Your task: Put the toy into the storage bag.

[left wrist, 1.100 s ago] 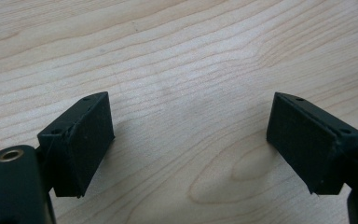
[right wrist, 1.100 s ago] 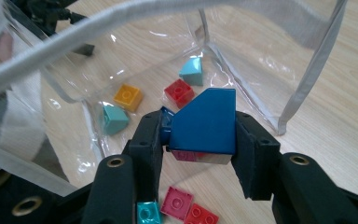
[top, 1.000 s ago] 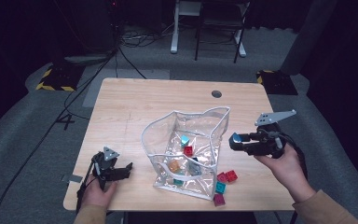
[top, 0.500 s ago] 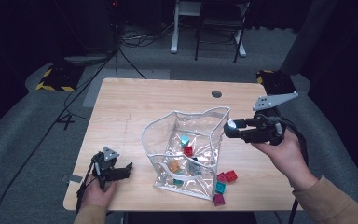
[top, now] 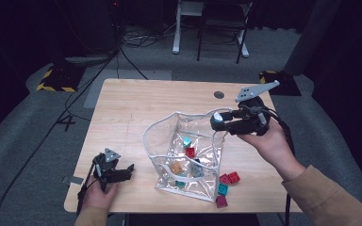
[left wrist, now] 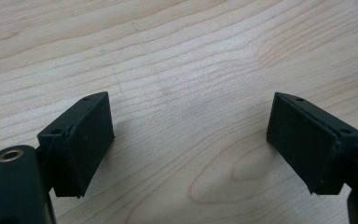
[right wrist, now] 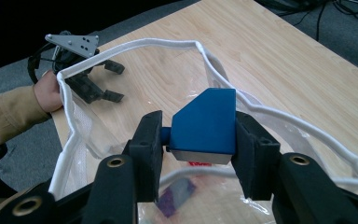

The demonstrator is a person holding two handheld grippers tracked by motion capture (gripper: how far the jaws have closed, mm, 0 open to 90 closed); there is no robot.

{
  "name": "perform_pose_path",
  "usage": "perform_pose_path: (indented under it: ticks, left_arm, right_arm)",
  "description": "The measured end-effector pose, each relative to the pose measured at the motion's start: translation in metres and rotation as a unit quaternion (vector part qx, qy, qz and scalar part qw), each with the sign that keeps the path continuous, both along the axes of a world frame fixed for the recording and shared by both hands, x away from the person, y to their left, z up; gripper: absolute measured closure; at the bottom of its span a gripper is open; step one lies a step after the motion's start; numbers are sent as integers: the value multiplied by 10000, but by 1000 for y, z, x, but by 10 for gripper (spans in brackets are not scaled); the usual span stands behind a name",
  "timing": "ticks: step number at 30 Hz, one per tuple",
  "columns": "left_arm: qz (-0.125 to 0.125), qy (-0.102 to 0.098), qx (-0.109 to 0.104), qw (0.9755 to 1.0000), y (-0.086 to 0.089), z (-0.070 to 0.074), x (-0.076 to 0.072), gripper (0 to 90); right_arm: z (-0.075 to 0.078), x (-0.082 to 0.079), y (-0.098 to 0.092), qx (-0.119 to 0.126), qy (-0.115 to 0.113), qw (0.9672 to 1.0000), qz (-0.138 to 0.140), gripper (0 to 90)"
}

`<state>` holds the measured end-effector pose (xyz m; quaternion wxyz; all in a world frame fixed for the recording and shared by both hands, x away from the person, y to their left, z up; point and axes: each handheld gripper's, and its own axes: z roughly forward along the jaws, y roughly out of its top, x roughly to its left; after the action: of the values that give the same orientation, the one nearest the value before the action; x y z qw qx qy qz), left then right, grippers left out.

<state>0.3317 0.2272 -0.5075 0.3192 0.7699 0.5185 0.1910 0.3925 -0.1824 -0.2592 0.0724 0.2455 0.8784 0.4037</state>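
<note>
A clear plastic bag [top: 188, 155] with a white rim stands open in the middle of the wooden table [top: 136, 108], with several coloured blocks inside. My right gripper [top: 217, 121] hovers over the bag's right rim, shut on a blue block [right wrist: 205, 125] that sits between its pads above the bag's mouth [right wrist: 168, 93]. Near the table's front left corner my left gripper [top: 129, 168] rests low, and its jaws stand open over bare wood [left wrist: 186, 116] with nothing between them. The left gripper [right wrist: 107, 81] also appears beyond the bag in the right gripper view.
Three loose blocks lie on the table right of the bag: a red one [top: 230, 178], a teal one [top: 223, 189] and a magenta one [top: 221, 202]. A round grommet hole [top: 219, 94] marks the far edge. Chair and desk legs stand on the floor beyond.
My right gripper has risen and moved left from beside the bag to over its right rim, carrying the blue block. The left gripper has stayed put.
</note>
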Motion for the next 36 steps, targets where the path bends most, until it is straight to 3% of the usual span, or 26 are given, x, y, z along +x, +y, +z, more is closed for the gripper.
perform_pose_path:
  ticks: [16,23,36]
  left_arm:
    - [5,2,-7,10000,0,0,0,151]
    - [4,2,-7,10000,0,0,0,151]
    - [-10,-2,2,10000,0,0,0,152]
  right_arm:
    - [-20,17,60,-505,233,9977,378,565]
    - [-37,25,78,-917,457,9934,516,565]
    - [-59,39,93,-1392,793,9851,630,565]
